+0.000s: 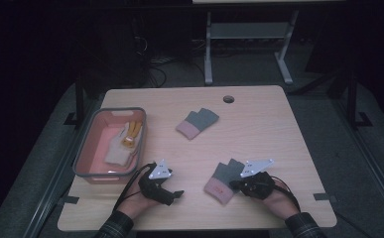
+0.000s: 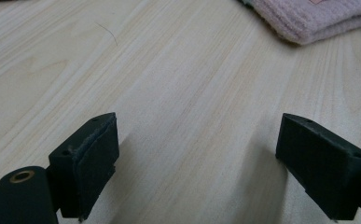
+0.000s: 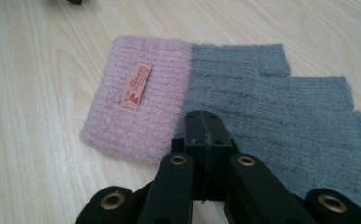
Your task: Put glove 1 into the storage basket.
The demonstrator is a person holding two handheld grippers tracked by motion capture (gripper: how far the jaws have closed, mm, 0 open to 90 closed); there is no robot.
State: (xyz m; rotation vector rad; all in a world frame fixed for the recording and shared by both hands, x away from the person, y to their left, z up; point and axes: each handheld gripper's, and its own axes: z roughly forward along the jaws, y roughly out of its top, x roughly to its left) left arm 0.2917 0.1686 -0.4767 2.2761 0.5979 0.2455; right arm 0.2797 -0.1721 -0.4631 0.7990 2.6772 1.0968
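Right gripper view alone shows the glove's (image 3: 243,105) orange label (image 3: 136,86).

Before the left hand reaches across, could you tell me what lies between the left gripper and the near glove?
Only bare wood: in the high view, open table separates the left gripper from the near glove.
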